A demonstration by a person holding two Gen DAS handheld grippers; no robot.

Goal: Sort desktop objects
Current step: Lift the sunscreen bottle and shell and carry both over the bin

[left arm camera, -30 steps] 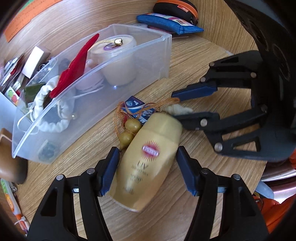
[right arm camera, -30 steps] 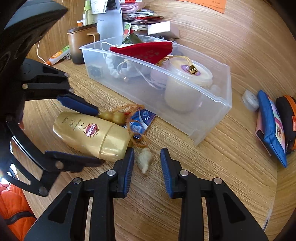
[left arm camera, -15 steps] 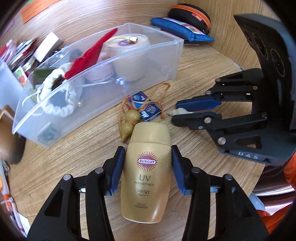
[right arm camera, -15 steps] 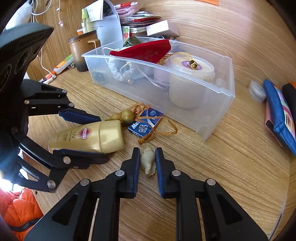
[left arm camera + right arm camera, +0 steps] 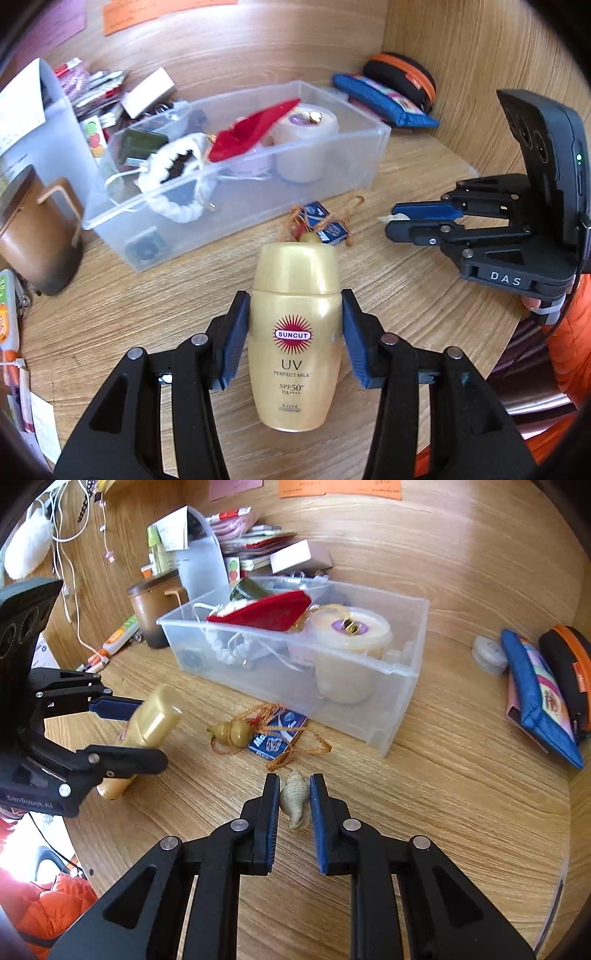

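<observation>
Gripping a gold sunscreen bottle (image 5: 295, 343) between the blue pads of the left claw (image 5: 295, 343) at the lower centre of the left wrist view, cap pointing away up the frame, jaws having just been closing onto its sides. Showing again at the left of the right wrist view, the bottle (image 5: 153, 720) tilting in that claw (image 5: 138, 731), lifted clear of the wooden worktop (image 5: 443, 794). Pinching a small pale seashell (image 5: 294, 799) in the right claw (image 5: 293, 805) at the lower centre of the right wrist view, jaws nearly together on the shell. Lying just beyond the shell, near the frame's middle: a gourd charm (image 5: 231, 733) on an orange cord and a small blue packet (image 5: 277, 734), touching each other. Sitting farther up, a clear plastic bin (image 5: 402, 686) holding a red pouch (image 5: 266, 611), a white drawstring bag (image 5: 229, 648) and a cream jar (image 5: 349, 642). Standing at the upper left behind the bin, a brown mug (image 5: 153, 607). Resting at the far right edge, a blue pouch (image 5: 535, 694) and a black case with orange zip (image 5: 569, 664), side by side.
</observation>
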